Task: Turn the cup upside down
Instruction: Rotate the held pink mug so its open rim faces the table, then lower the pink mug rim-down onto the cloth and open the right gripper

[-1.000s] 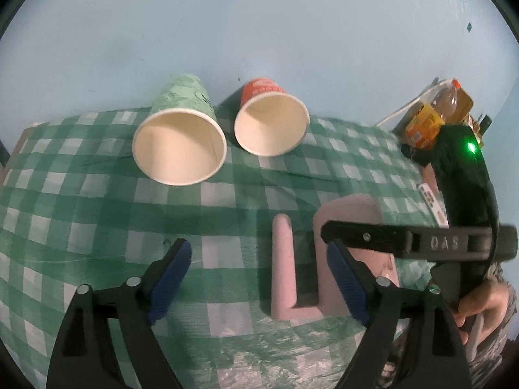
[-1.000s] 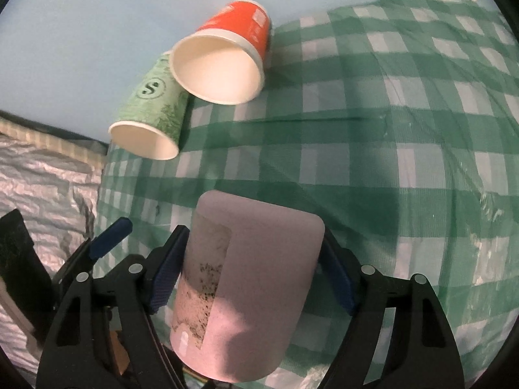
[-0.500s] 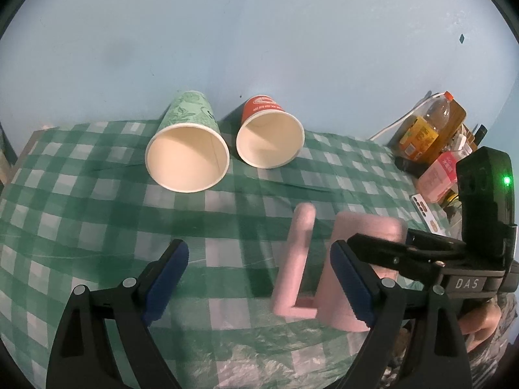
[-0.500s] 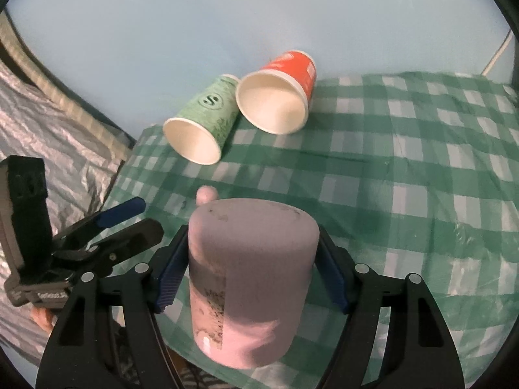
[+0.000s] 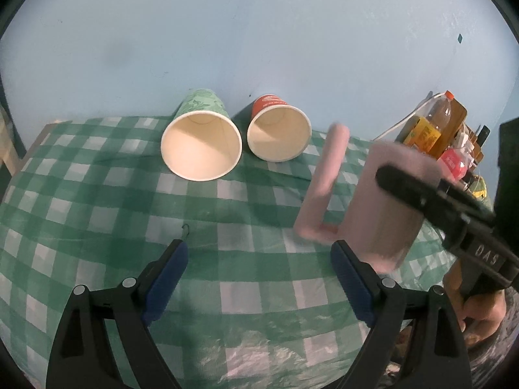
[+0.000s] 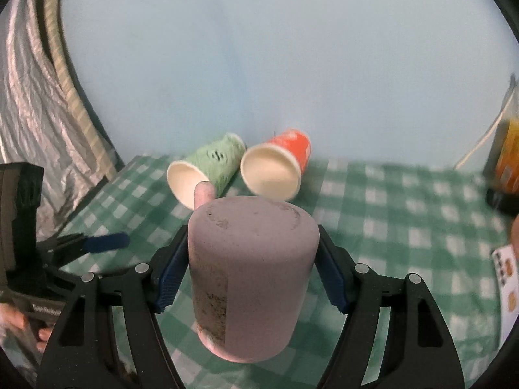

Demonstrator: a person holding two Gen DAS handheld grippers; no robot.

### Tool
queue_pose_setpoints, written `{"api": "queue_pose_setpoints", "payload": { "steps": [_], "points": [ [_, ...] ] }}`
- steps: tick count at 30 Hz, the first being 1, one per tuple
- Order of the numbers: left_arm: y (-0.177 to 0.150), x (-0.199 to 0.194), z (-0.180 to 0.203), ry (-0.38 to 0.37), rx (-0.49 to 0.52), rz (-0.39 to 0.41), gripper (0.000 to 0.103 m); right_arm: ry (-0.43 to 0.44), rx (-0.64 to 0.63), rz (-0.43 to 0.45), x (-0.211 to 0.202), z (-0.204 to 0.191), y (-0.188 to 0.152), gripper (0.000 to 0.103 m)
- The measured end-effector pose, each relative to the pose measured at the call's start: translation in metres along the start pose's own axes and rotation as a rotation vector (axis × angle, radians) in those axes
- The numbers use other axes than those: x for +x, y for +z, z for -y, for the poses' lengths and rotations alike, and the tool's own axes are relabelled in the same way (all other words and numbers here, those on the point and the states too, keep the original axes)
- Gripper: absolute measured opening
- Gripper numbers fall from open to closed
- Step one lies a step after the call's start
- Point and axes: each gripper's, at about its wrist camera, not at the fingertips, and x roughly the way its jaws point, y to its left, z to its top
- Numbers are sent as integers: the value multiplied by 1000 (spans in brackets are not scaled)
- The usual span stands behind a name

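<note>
My right gripper is shut on a pink mug, its blue pads pressed on both sides. The mug's flat base faces the right camera and it is held above the checked tablecloth. In the left wrist view the pink mug hangs at the right, tilted, with its handle pointing left, clamped by the right gripper. My left gripper is open and empty, low over the cloth, left of the mug.
A green paper cup and a red paper cup lie on their sides at the back by the blue wall, mouths facing me. Bottles and boxes stand at the far right. A silver cover hangs at the left.
The right gripper has lifted the pink mug off the cloth and turned it, so the base now faces forward and the handle stands higher. The left gripper stayed open.
</note>
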Motion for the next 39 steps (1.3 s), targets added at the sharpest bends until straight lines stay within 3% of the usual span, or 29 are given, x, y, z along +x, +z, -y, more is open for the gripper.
{"api": "queue_pose_setpoints", "payload": {
  "steps": [7,18,39],
  "points": [
    [-9,3,-3,-7,-8,-10,91,-121,-140,132,-4,-22,4,73],
    [-16,12,-3,4,-10,-26,91,-167,-145,38,40,-13,6,73],
    [-25,8,8,68,35,23,91,-149,-139,47,26,-14,-27,72]
  ]
}}
